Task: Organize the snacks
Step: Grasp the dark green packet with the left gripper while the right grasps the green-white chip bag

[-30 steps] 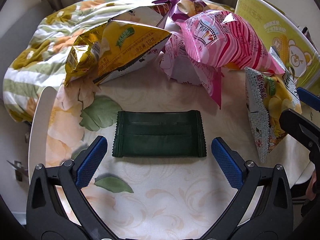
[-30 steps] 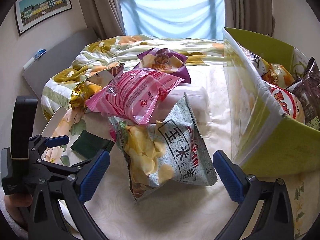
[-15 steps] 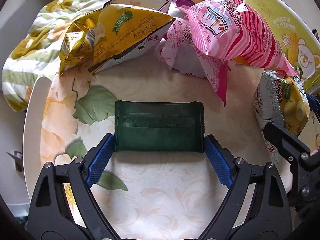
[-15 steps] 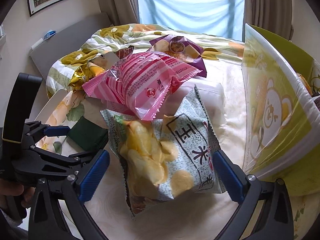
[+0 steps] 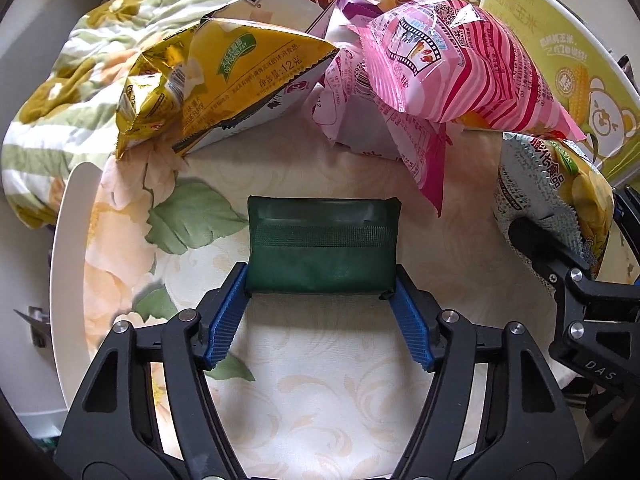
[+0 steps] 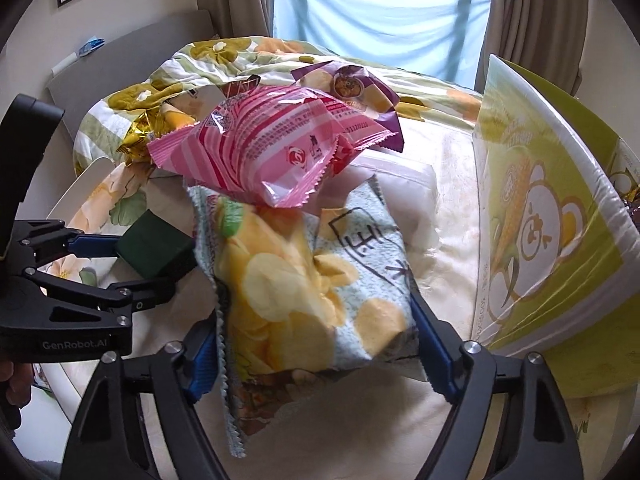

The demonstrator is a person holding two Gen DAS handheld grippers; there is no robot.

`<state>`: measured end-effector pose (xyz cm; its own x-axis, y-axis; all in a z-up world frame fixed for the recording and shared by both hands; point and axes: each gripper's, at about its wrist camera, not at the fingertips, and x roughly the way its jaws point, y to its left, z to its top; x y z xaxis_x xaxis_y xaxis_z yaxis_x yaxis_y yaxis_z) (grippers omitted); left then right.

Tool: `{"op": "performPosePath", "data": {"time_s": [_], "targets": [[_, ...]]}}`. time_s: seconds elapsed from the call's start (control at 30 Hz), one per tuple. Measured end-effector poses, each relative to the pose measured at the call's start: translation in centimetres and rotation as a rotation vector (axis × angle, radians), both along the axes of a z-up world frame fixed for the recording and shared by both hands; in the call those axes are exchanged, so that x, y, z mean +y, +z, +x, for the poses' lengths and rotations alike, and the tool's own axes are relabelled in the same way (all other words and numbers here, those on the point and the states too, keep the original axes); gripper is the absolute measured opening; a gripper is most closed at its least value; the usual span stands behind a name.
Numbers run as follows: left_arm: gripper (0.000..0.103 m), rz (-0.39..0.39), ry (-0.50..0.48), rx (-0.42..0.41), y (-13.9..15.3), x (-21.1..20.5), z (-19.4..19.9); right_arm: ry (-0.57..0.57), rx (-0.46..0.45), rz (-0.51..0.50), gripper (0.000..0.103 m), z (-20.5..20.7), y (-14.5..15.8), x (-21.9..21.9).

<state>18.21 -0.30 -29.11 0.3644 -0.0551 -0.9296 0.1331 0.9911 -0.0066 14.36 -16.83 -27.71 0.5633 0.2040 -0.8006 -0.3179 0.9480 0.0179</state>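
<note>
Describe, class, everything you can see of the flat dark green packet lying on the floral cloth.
The flat dark green packet is a rectangular, matte wrapper with a ribbed band across its middle and sealed short ends. It lies flat on the cream floral cloth, apart from the other snack bags. The left gripper has just been closing on it, and its blue ribbed pads now press the packet's two short ends near the nearer corners. The right wrist view shows it beside the chip bag.

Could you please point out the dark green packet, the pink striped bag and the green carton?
dark green packet (image 5: 322, 258), left wrist view, front face.
pink striped bag (image 6: 272, 148), right wrist view, middle.
green carton (image 6: 548, 216), right wrist view, printed side wall.
</note>
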Motion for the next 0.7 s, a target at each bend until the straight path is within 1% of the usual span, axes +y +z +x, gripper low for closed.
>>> {"op": "performPosePath", "data": {"time_s": [0.2, 0.4, 0.57, 0.7], "targets": [[0.063, -0.015, 0.005, -0.004, 0.4, 1.0, -0.1, -0.037, 0.011, 0.013, 0.071, -0.8, 0.4, -0.6], [0.062, -0.024, -0.015, -0.032, 1.8, 1.6, -1.0, -0.073, 0.014, 0.014, 0.071, -2.2, 1.1, -0.8], [0.062, -0.036, -0.039, -0.070, 3.7, 1.8, -2.1, -0.109, -0.005, 0.013, 0.071, -3.6, 2.4, -0.9], [0.062, -0.047, -0.071, -0.103, 5.9, 2.1, -3.0, -0.138, -0.028, 0.016, 0.071, -4.8, 4.0, -0.9]]}}
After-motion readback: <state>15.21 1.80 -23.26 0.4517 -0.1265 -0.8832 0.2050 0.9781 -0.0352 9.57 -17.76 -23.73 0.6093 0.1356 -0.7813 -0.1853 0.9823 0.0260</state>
